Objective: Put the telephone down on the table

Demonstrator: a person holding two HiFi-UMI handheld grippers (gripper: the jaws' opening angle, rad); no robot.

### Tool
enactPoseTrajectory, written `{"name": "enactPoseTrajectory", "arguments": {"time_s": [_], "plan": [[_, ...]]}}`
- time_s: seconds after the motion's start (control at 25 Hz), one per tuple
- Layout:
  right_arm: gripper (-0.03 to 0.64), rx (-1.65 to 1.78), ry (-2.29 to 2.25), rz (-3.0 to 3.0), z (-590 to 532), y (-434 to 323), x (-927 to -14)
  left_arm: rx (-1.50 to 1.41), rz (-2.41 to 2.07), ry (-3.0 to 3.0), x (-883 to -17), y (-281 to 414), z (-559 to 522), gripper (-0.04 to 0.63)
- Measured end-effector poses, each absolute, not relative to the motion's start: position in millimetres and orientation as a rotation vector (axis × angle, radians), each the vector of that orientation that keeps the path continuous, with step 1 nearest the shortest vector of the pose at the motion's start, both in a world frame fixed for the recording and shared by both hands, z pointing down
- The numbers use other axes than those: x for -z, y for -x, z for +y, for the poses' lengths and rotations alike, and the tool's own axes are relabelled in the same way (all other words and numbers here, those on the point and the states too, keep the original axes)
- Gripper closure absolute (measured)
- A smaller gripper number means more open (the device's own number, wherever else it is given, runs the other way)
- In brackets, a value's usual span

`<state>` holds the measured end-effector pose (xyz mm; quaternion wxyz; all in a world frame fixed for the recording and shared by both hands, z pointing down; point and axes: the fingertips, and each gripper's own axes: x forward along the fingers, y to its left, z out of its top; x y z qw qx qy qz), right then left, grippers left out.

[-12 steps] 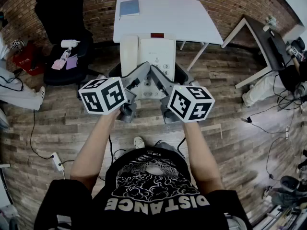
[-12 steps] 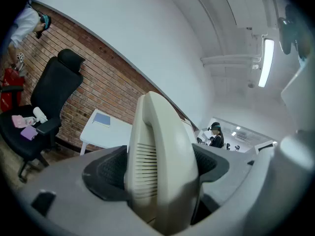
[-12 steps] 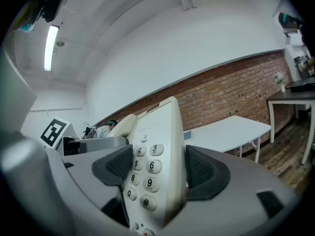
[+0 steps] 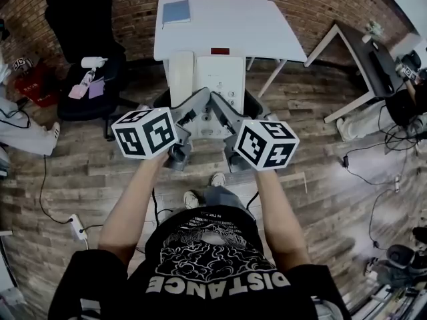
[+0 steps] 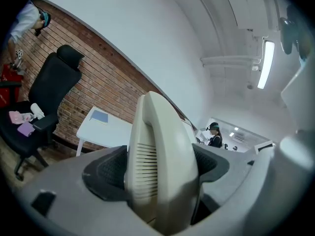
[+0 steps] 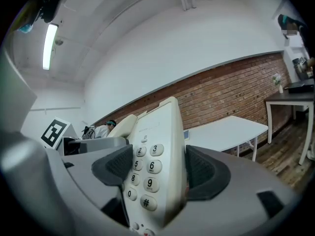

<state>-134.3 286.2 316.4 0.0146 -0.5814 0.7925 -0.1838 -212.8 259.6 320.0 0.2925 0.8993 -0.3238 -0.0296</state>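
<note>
A cream desk telephone (image 4: 215,79) with its handset (image 4: 180,77) on the left side hangs in the air, over the near edge of a white table (image 4: 233,25). My left gripper (image 4: 191,111) is shut on the handset side; in the left gripper view both dark pads (image 5: 109,168) press the handset (image 5: 162,156). On the keypad side my right gripper (image 4: 223,112) is shut on the telephone body. In the right gripper view the number keys (image 6: 147,173) sit between its pads (image 6: 206,173). The telephone's underside is hidden.
A blue book (image 4: 177,11) lies at the table's far left. A black office chair (image 4: 83,52) holding small items stands left of it. A dark desk (image 4: 363,55) stands at the right. Cables and a power strip (image 4: 79,224) lie on the wooden floor.
A second foot has come into view below the grippers. The table and chair have shifted slightly left in the head view. Both grips on the telephone look the same.
</note>
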Motion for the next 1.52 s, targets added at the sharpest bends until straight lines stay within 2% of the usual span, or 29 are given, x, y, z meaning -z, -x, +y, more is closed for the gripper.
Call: {"name": "enactPoseTrajectory", "arguments": {"time_s": [0.44,1.52], "plan": [[0.279,0.584,1.746,2.485,259,128,-322,0.067,-0.916,-2.396,-323,208,236,0.199],[0.28,0.67,1.698,2.466,40,-25,-333,-0.007,-0.94,-2.372,-331,55,18,0.199]]}}
